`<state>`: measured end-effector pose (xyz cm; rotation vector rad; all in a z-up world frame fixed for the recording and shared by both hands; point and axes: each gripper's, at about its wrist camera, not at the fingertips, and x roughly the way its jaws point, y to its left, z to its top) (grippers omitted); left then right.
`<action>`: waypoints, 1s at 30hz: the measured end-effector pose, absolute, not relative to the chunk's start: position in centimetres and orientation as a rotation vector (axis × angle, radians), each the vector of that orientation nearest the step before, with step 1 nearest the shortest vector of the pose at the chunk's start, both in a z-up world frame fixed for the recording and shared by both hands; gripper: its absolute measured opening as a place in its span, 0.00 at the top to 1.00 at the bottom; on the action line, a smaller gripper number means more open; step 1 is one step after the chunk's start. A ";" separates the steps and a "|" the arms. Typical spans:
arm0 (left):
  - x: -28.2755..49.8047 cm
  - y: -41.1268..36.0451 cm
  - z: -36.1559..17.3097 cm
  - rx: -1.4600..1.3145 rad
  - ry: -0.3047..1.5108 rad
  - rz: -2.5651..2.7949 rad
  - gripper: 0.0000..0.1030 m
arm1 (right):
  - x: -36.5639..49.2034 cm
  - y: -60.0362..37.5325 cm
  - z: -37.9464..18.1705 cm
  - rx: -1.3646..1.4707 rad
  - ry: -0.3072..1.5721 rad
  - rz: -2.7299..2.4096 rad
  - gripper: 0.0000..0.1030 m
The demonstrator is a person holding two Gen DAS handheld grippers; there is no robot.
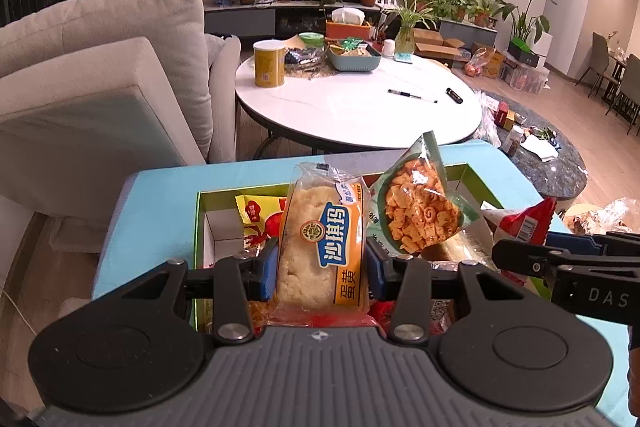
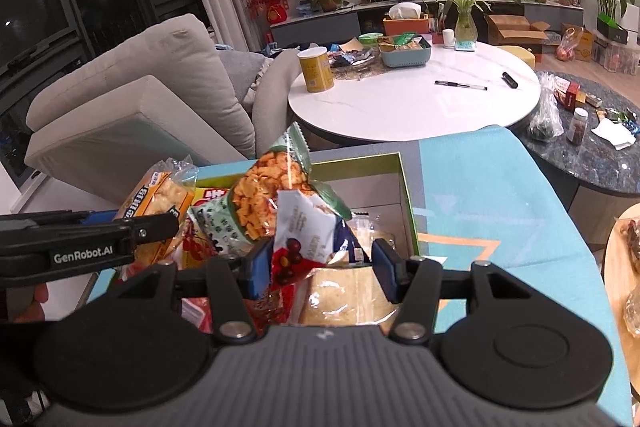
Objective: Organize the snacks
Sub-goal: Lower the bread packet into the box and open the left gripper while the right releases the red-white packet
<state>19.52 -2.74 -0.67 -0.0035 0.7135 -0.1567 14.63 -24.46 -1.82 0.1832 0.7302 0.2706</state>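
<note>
Left gripper (image 1: 322,265): jaws clamped across the yellow pastry pack (image 1: 320,239), held upright over the green-rimmed box (image 1: 198,227) on the desk. Right gripper (image 2: 318,269): jaws wide, around a white snack packet (image 2: 304,231), not pressing. Pack looks light, crumbly, film slippery; mid-body grip suits.

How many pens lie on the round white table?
1: the pen lies on the bare part of the white table, beside a short black stick. Others may be hidden behind the clutter.
</note>
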 end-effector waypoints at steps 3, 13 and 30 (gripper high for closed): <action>20.1 -2.6 -1.0 -0.005 0.724 -0.151 0.61 | 15.0 -24.6 -2.1 0.187 0.736 0.269 0.20; 21.3 -3.0 -2.2 -0.016 0.731 -0.140 0.61 | 15.7 -24.6 -3.1 0.190 0.765 0.260 0.20; 17.4 -0.9 -0.5 -0.011 0.682 -0.100 0.31 | 14.2 -26.3 -2.7 0.239 0.748 0.226 0.17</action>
